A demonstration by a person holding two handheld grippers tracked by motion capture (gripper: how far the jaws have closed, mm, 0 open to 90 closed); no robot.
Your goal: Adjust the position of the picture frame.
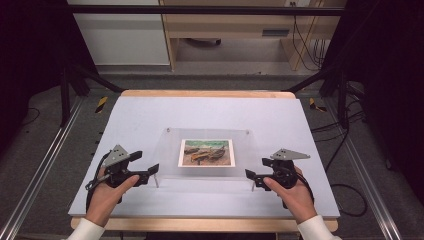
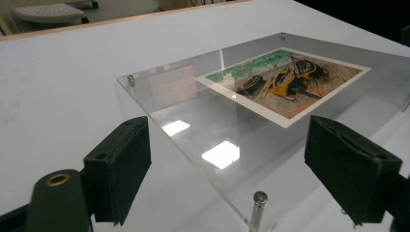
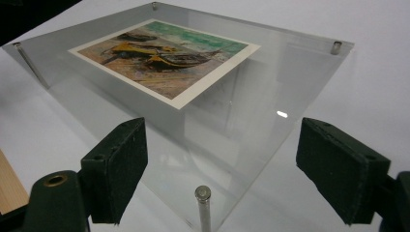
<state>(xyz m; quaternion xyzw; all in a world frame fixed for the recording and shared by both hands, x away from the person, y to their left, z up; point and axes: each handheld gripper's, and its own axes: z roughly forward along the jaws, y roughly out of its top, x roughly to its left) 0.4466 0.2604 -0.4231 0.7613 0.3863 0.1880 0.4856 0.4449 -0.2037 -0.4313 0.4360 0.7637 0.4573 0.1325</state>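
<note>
A clear acrylic panel [image 1: 170, 155] stands on thin metal pins in the middle of the table, with a print of beached boats [image 1: 207, 152] under it. My left gripper [image 1: 154, 169] is open at the panel's near left corner. In the left gripper view the open gripper [image 2: 229, 159] straddles that corner and its pin [image 2: 258, 205] without touching the panel [image 2: 193, 125]. My right gripper [image 1: 248, 174] is open at the near right corner. In the right gripper view the gripper [image 3: 220, 159] likewise flanks that corner pin [image 3: 203, 203], clear of the panel [image 3: 270, 82], with the print [image 3: 164, 60] beyond.
The pale table [image 1: 150, 115] has a wooden rim along its front and back. Metal rails [image 1: 45, 160] run along the floor on both sides. Cables [image 1: 345, 190] lie on the floor at the right. A wooden desk [image 1: 235, 30] stands behind the table.
</note>
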